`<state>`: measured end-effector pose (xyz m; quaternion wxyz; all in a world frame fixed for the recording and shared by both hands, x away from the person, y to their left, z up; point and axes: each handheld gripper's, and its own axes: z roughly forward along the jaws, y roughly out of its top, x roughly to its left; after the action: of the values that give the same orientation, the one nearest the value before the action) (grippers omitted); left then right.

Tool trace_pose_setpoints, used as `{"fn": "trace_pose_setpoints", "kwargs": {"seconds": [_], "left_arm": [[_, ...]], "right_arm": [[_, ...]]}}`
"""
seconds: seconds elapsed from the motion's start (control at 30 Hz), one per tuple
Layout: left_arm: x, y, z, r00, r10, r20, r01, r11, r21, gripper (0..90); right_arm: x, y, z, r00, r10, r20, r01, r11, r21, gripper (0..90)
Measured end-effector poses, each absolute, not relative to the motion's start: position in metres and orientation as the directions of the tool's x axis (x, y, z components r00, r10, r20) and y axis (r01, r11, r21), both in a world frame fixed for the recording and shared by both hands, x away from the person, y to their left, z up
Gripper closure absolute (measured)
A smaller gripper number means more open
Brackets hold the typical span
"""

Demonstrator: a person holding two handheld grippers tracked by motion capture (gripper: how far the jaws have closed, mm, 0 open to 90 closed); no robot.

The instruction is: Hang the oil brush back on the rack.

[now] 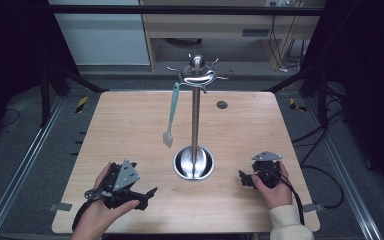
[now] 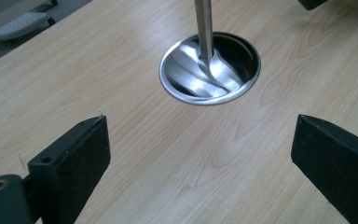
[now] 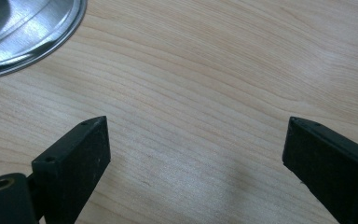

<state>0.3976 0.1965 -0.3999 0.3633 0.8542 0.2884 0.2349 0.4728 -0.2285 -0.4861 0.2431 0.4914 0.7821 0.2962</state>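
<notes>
At the near left of the wooden tabletop (image 1: 130,115) the left tool (image 1: 147,196) lies low in the person's left hand (image 1: 100,212), its grey three-cornered plate on top and its black jaws pointing right toward the middle of the board; in the left gripper view those jaws stand wide apart with nothing between them but bare wood, and the stand's round base (image 2: 209,67) sits ahead of them, well clear of the tips. Just right of that tool, and farther back, a pale blue-green silicone brush (image 1: 171,116) hangs by its handle from a hook on the left side of the stand's top, its whitish head dangling free above the tabletop, left of the pole and not touching it. The steel utensil stand (image 1: 196,115) rises upright from the shallow polished dish of its base (image 1: 194,163) near the centre of the board, and its crown of curled hooks (image 1: 198,75) with a ball knob sits at the top. Beyond it, a small dark round cap (image 1: 222,104) is set in the wood. At the near right the right tool (image 1: 244,178) rests in the person's right hand (image 1: 272,190), a cream sleeve cuff behind it, jaws pointing left toward the base; the right gripper view shows them spread wide over empty wood, with the base's rim (image 3: 32,32) at the upper left corner, apart from them.
</notes>
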Motion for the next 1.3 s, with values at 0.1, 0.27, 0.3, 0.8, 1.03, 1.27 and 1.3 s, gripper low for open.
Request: {"fn": "trace_pose_setpoints", "kwargs": {"seconds": [0.1, 0.27, 0.3, 0.8, 1.03, 1.27, 1.3], "left_arm": [[0.4, 0.2, -0.407, 0.721, 0.668, 0.183, 0.338, -0.57, 0.749, 4.2], [0.403, 0.209, -0.419, 0.711, 0.682, 0.171, 0.369, -0.568, 0.736, 4.3], [0.405, 0.211, -0.423, 0.706, 0.688, 0.169, 0.377, -0.567, 0.733, 4.3], [0.42, 0.241, -0.457, 0.643, 0.754, 0.133, 0.47, -0.526, 0.709, 4.6], [0.428, 0.256, -0.467, 0.603, 0.789, 0.122, 0.502, -0.494, 0.71, 4.9], [0.436, 0.272, -0.475, 0.555, 0.824, 0.113, 0.533, -0.457, 0.712, 5.1], [0.437, 0.275, -0.477, 0.546, 0.83, 0.115, 0.538, -0.453, 0.711, 5.1]], "right_arm": [[0.473, -0.228, -0.486, -0.399, 0.912, -0.09, 0.624, 0.342, 0.702, 8.2], [0.473, -0.228, -0.487, -0.398, 0.913, -0.09, 0.627, 0.342, 0.7, 8.1], [0.473, -0.228, -0.487, -0.398, 0.913, -0.09, 0.627, 0.342, 0.7, 8.1], [0.473, -0.227, -0.487, -0.401, 0.912, -0.087, 0.628, 0.343, 0.698, 8.1], [0.473, -0.227, -0.488, -0.401, 0.912, -0.089, 0.628, 0.345, 0.698, 8.2], [0.473, -0.227, -0.488, -0.403, 0.911, -0.089, 0.628, 0.345, 0.698, 8.2], [0.473, -0.227, -0.488, -0.403, 0.911, -0.089, 0.628, 0.346, 0.697, 8.2]]}}
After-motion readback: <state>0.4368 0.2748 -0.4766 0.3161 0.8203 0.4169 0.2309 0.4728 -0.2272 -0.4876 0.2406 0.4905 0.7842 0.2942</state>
